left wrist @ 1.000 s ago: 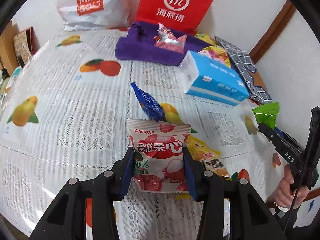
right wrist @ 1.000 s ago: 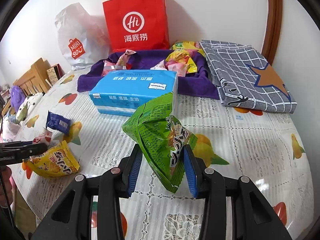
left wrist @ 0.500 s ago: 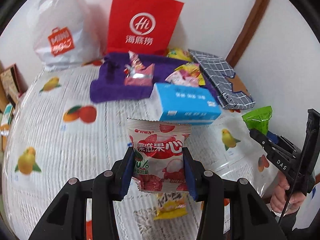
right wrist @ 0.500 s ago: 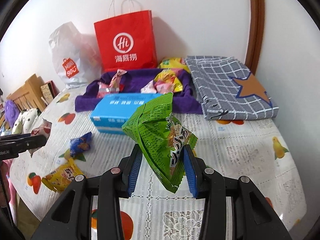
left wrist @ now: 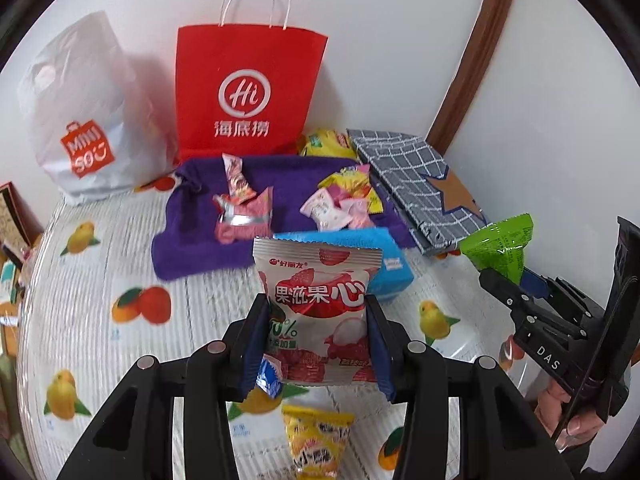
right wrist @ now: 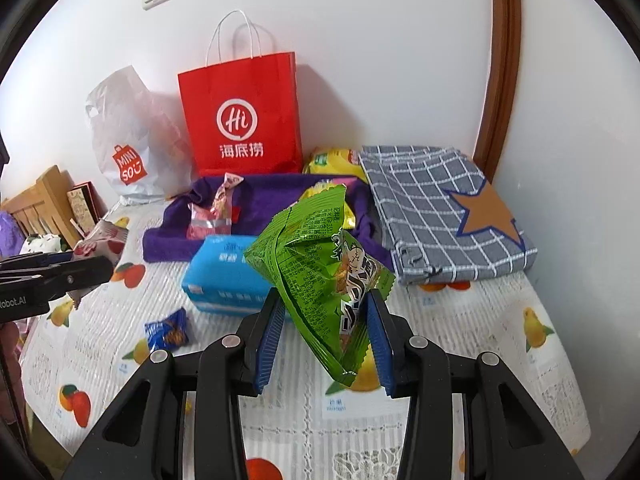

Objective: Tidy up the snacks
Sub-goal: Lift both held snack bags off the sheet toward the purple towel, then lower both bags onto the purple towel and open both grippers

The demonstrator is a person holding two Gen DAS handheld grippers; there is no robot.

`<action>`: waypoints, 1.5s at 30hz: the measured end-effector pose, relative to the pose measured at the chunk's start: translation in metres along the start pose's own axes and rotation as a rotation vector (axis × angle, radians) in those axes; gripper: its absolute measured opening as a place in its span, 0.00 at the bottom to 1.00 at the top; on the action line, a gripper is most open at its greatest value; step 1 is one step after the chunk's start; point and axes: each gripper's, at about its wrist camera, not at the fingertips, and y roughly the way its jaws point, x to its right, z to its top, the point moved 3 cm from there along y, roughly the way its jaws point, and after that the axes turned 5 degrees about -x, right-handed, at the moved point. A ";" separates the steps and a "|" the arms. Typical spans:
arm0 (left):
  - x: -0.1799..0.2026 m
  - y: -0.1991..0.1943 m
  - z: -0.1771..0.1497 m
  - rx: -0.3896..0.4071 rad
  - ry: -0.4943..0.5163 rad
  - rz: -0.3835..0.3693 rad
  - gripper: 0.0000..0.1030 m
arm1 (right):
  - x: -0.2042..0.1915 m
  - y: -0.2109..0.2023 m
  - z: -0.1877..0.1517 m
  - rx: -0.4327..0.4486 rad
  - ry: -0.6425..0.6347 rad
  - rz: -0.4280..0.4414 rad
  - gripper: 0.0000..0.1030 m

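The red-and-white lychee snack pouch (left wrist: 320,304) stood upright between the blue pads of the left hand-held gripper (left wrist: 318,344), which was clamped on its lower half and held it clear above the worktop (left wrist: 88,304). In the right wrist view the same pouch showed at the far left edge, pinched in that gripper's black fingers. The green snack packet (right wrist: 320,276), crumpled and tilted, was clamped low down between the pads of the right hand-held gripper (right wrist: 324,344), also lifted off the worktop; a hand (left wrist: 568,416) gripped that tool's handle at the lower right of the left wrist view.

Below the lychee pouch a yellow snack bag (left wrist: 316,436) lay flat on the fruit-printed cloth, and a small blue wrapper (right wrist: 168,330) lay near it. Beyond both held packets sat a light blue tissue pack (right wrist: 224,276), just in front of a purple towel (left wrist: 200,236) that carried pink wrappers (left wrist: 244,216) and a cluster of pink and yellow packets (left wrist: 344,204). A folded grey checked cloth with an orange star (right wrist: 444,216) lay to the towel's right. Against the wall stood a red paper bag (right wrist: 240,120) and, beside it, a white plastic shopping bag (right wrist: 132,140).
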 end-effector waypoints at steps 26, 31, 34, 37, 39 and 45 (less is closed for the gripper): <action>-0.029 0.021 0.091 0.019 -0.028 -0.009 0.42 | -0.012 0.041 0.103 0.030 0.008 -0.010 0.40; -0.043 0.028 0.106 0.016 -0.054 -0.006 0.42 | -0.008 0.054 0.118 0.021 0.021 -0.002 0.40; -0.050 0.031 0.116 0.017 -0.061 -0.005 0.42 | -0.009 0.059 0.127 0.025 0.026 0.005 0.40; -0.055 0.031 0.126 0.029 -0.063 -0.008 0.42 | -0.010 0.066 0.139 0.031 0.033 0.024 0.40; -0.058 0.033 0.133 0.036 -0.067 -0.006 0.42 | -0.011 0.072 0.145 0.031 0.035 0.030 0.40; -0.068 0.046 0.145 0.040 -0.086 -0.006 0.42 | -0.016 0.092 0.161 0.027 0.027 0.043 0.40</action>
